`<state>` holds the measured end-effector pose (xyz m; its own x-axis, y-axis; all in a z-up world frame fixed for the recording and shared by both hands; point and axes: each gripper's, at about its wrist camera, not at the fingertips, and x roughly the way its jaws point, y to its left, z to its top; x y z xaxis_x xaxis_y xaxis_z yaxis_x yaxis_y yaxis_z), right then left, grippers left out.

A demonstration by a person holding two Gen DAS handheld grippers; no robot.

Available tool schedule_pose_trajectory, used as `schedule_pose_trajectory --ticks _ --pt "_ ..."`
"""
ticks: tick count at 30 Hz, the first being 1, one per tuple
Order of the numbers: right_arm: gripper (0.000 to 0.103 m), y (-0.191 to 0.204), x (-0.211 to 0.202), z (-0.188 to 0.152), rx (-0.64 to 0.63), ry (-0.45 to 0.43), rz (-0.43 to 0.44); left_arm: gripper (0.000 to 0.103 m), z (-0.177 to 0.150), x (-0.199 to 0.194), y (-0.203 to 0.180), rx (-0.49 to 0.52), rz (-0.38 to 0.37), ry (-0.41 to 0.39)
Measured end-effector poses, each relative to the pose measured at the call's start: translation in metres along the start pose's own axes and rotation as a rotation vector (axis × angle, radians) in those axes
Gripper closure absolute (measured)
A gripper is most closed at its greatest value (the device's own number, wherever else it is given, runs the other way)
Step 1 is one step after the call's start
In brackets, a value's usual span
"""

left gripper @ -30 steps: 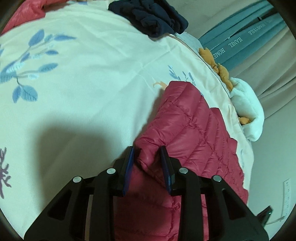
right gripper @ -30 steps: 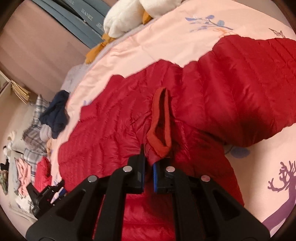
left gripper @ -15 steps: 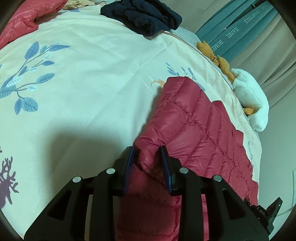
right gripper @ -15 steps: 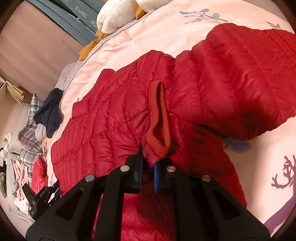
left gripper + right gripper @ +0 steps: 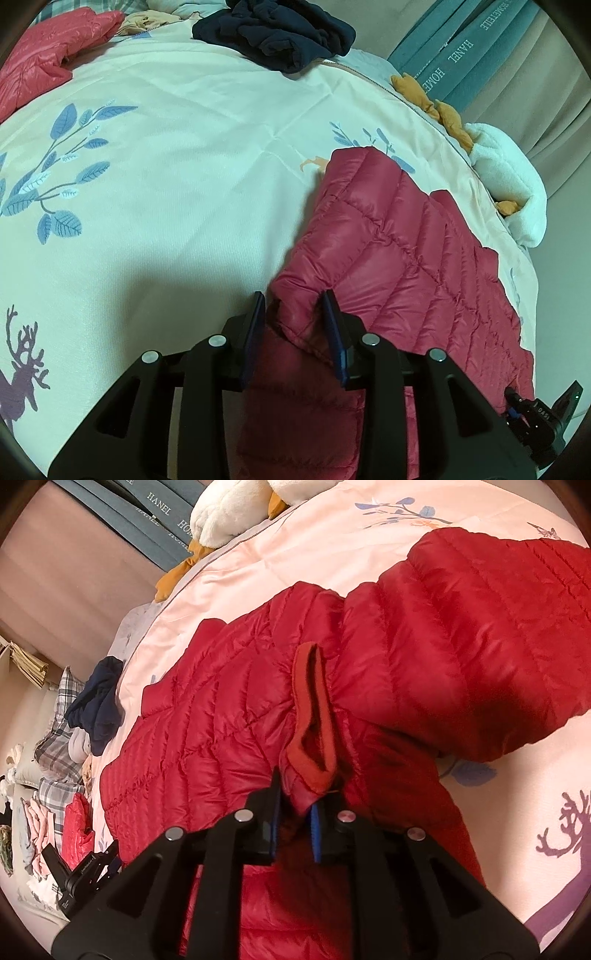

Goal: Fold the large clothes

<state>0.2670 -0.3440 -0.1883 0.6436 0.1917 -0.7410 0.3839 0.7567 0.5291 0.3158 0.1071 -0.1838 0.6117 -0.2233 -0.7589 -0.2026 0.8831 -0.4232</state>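
The left gripper (image 5: 293,317) has a bunched edge of the red jacket (image 5: 399,266) between its jaws; the jaws stand fairly wide, the fabric fills the gap, and whether they pinch it I cannot tell. The right gripper (image 5: 293,808) is clamped narrowly on the jacket (image 5: 229,716) at its collar (image 5: 312,716), whose matte red lining stands up just past the fingertips. The jacket lies spread on a pale quilt (image 5: 166,177) printed with blue leaves and a purple deer, one puffy sleeve (image 5: 480,635) folded across toward the right. Farther off, a dark navy garment (image 5: 280,33) is heaped near the quilt's far edge, a second red jacket (image 5: 44,55) beside it, and a white plush toy (image 5: 513,184) with orange parts at the bedside.
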Motion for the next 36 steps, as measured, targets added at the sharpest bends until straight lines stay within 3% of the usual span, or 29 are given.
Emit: schedule_pose_trajectory --ticks 15,22,23,26,27,33,36 --pt "0.074 0.005 -0.016 0.003 -0.07 -0.023 -0.096 0.061 0.0 -0.008 -0.009 0.06 0.082 -0.013" --pt "0.068 0.013 -0.048 0.009 -0.138 -0.146 -0.178 0.061 0.001 -0.051 -0.035 0.233 0.14 -0.146" --pt "0.067 0.016 -0.052 0.009 -0.156 -0.16 -0.175 0.06 0.002 -0.054 -0.041 0.256 0.139 -0.157" --pt "0.063 0.035 -0.057 0.005 -0.254 -0.181 -0.171 0.04 -0.002 -0.061 -0.06 0.307 0.112 -0.197" --pt "0.062 0.044 -0.056 0.003 -0.296 -0.182 -0.173 0.04 -0.004 -0.061 -0.066 0.318 0.097 -0.2" --pt "0.054 0.086 -0.036 -0.017 -0.491 -0.163 -0.156 0.04 -0.021 -0.035 -0.102 0.415 0.065 -0.144" --pt "0.052 0.095 -0.021 -0.023 -0.529 -0.136 -0.153 0.04 -0.031 -0.017 -0.116 0.474 0.064 -0.101"
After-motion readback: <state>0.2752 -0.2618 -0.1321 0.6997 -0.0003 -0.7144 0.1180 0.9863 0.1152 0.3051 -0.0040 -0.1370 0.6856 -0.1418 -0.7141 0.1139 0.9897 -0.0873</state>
